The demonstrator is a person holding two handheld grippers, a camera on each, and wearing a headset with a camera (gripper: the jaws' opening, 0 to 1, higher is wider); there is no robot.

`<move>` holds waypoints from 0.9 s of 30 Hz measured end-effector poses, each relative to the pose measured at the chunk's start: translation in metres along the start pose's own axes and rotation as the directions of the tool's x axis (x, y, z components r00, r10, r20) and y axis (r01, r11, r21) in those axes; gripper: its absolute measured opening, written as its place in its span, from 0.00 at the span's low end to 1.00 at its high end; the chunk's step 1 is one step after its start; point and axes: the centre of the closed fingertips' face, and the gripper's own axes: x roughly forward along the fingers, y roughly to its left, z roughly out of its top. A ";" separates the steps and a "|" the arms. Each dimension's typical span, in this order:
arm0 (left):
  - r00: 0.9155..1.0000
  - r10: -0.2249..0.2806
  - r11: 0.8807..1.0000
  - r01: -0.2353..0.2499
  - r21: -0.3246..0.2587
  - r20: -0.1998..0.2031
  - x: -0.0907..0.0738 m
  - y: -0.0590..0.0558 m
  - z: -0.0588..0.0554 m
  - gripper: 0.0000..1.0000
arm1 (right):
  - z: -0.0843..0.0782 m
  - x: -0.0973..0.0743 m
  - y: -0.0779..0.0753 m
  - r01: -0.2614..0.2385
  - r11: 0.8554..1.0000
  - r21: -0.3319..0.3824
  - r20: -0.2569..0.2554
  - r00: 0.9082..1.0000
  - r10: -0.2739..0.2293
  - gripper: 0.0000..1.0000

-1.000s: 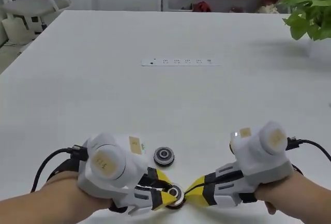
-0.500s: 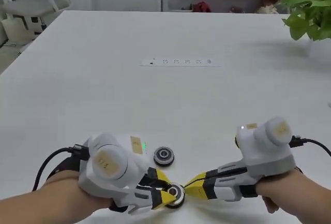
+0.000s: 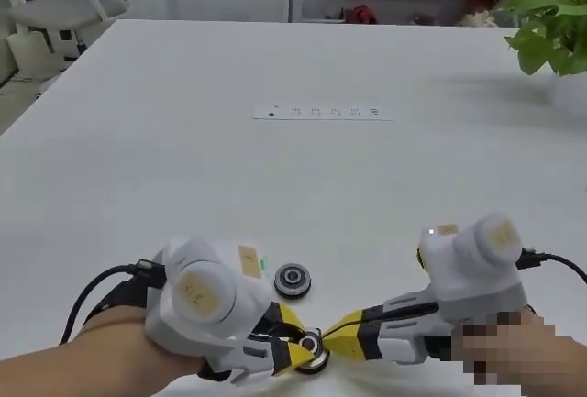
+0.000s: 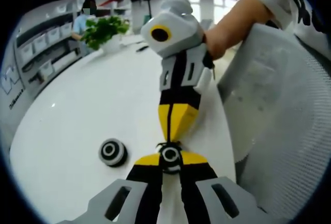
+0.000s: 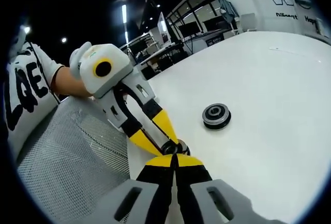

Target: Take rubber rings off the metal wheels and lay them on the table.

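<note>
- Metal wheel [image 4: 170, 153] sits clamped in the left gripper [image 4: 170, 159]; hold that grip steady.
- Right gripper [image 5: 175, 160], jaws together, seemingly pinches its rubber ring [image 5: 170, 146]; peel outward slowly.

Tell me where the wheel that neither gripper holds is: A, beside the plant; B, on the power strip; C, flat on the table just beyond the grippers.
C: the loose wheel lies flat on the table, apart from the left gripper, which clamps the other wheel.
</note>
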 end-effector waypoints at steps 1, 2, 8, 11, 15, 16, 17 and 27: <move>1.000 0.000 1.000 0.000 0.000 0.000 0.000 0.000 0.000 0.11 | 0.000 0.000 0.001 -0.002 1.000 -0.005 0.002 1.000 0.002 0.00; 1.000 0.000 1.000 0.000 0.000 0.000 0.000 0.000 0.000 0.11 | 0.000 0.000 0.001 -0.002 1.000 -0.006 0.003 1.000 0.002 0.00; 1.000 -0.003 1.000 0.003 -0.004 0.000 0.000 -0.001 0.000 0.11 | 0.001 0.000 0.003 -0.005 1.000 -0.018 0.002 1.000 0.005 0.00; 1.000 -0.002 1.000 0.002 -0.005 -0.001 0.000 -0.001 0.000 0.11 | 0.001 0.001 0.004 -0.007 1.000 -0.026 0.002 1.000 0.007 0.00; 1.000 -0.002 1.000 0.002 -0.005 -0.004 0.000 -0.001 0.000 0.11 | 0.003 0.000 0.007 -0.024 1.000 -0.021 0.012 1.000 0.024 0.00; 1.000 -0.002 1.000 0.002 -0.005 -0.005 0.000 -0.001 0.000 0.11 | 0.004 0.001 0.009 -0.029 0.999 -0.020 0.017 0.999 0.030 0.00; 1.000 -0.002 1.000 0.002 -0.005 -0.005 0.000 -0.001 0.000 0.11 | 0.005 0.001 0.010 -0.035 0.999 -0.021 0.022 0.999 0.035 0.00; 1.000 0.002 1.000 -0.002 -0.004 -0.008 0.000 -0.001 0.000 0.12 | 0.007 0.000 0.008 -0.029 0.999 -0.021 0.031 0.999 0.030 0.00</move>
